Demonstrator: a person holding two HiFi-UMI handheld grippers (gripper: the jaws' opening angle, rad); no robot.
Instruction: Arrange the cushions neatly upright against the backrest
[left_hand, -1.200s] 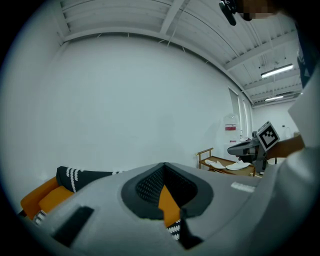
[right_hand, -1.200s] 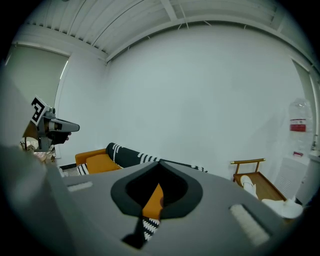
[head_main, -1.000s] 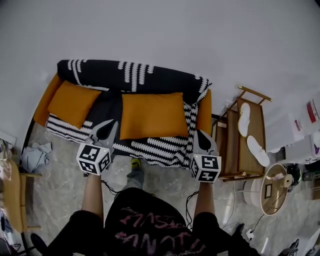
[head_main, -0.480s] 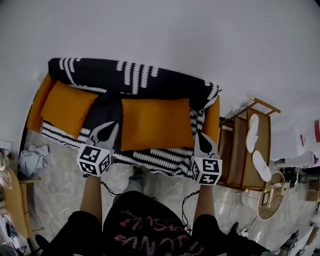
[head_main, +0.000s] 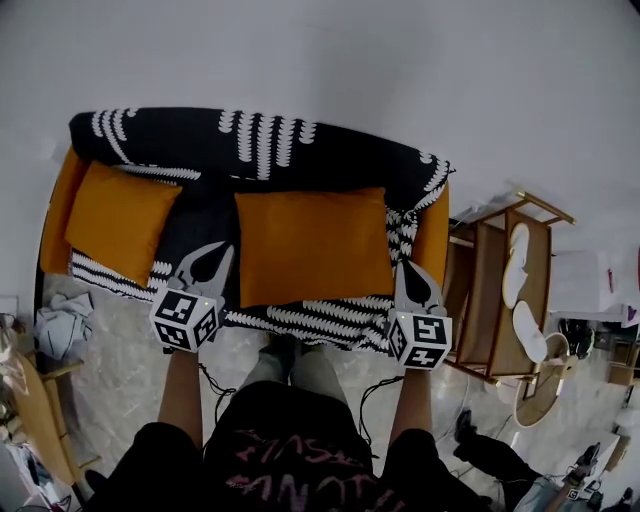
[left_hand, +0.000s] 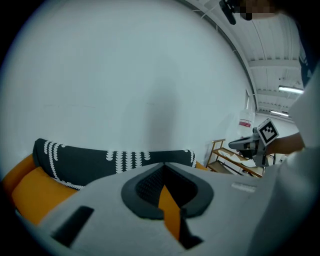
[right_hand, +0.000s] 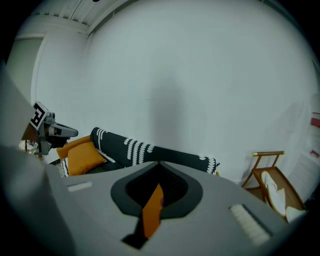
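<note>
A sofa under a black-and-white patterned cover (head_main: 262, 150) stands against the wall. A small orange cushion (head_main: 118, 222) leans at its left end. A large orange cushion (head_main: 313, 245) lies across the middle and right of the seat. My left gripper (head_main: 210, 256) is shut and holds nothing; it hovers over the seat's front edge, just left of the large cushion. The right gripper (head_main: 409, 270), also shut and holding nothing, is at that cushion's lower right corner, near the orange armrest (head_main: 433, 240). In the left gripper view the backrest (left_hand: 115, 160) lies ahead of the shut left gripper (left_hand: 162, 167).
A wooden shoe rack (head_main: 478, 300) holding white slippers (head_main: 518, 255) stands right of the sofa, with a round stool (head_main: 540, 390) beyond it. Crumpled grey cloth (head_main: 60, 325) and a wooden piece (head_main: 30, 410) lie on the floor at left. The person's legs (head_main: 295, 365) are close to the sofa front.
The person has stepped closer to the sofa, which now looks larger. Both grippers have moved forward and down toward the seat's front edge and stayed shut.
</note>
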